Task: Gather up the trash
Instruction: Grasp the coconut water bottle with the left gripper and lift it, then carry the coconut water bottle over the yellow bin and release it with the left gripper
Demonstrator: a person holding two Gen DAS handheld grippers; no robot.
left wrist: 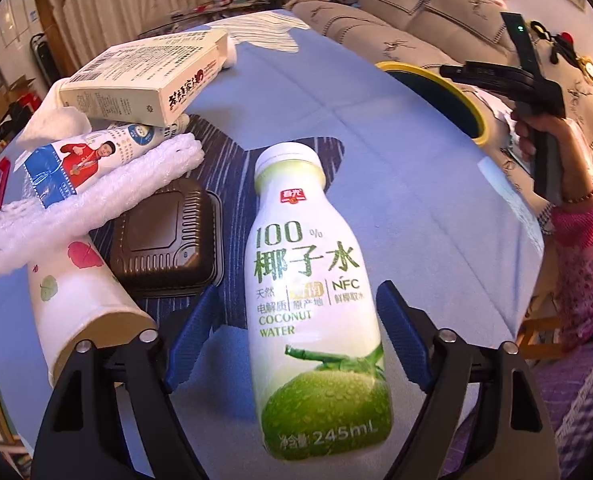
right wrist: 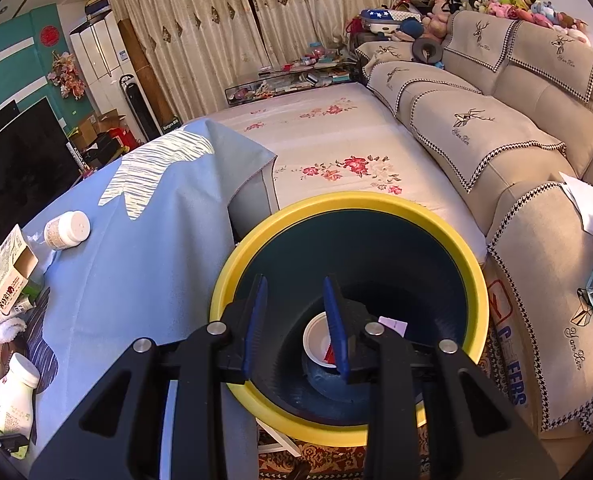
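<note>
A white and green coconut water bottle (left wrist: 316, 320) lies on the blue tablecloth (left wrist: 376, 152), cap pointing away. My left gripper (left wrist: 296, 290) straddles its middle with the jaws apart; the left blue finger (left wrist: 192, 340) stands clear of the bottle and the right finger (left wrist: 400, 332) is at its edge. The same bottle (right wrist: 12, 400) shows at the lower left of the right wrist view. My right gripper (right wrist: 294, 284) hangs open and empty over the yellow-rimmed dark bin (right wrist: 376, 200), which holds a white cup (right wrist: 316, 340) and a paper scrap (right wrist: 392, 326).
Left of the bottle lie a black plastic container (left wrist: 168, 236), a leaf-print paper cup (left wrist: 80, 300), bubble wrap (left wrist: 76, 204), a labelled bottle (left wrist: 92, 156), a cardboard box (left wrist: 136, 84) and tissue (left wrist: 52, 124). A white-lidded jar (right wrist: 66, 230) lies farther along. A sofa (right wrist: 516, 128) flanks the bin (left wrist: 400, 66).
</note>
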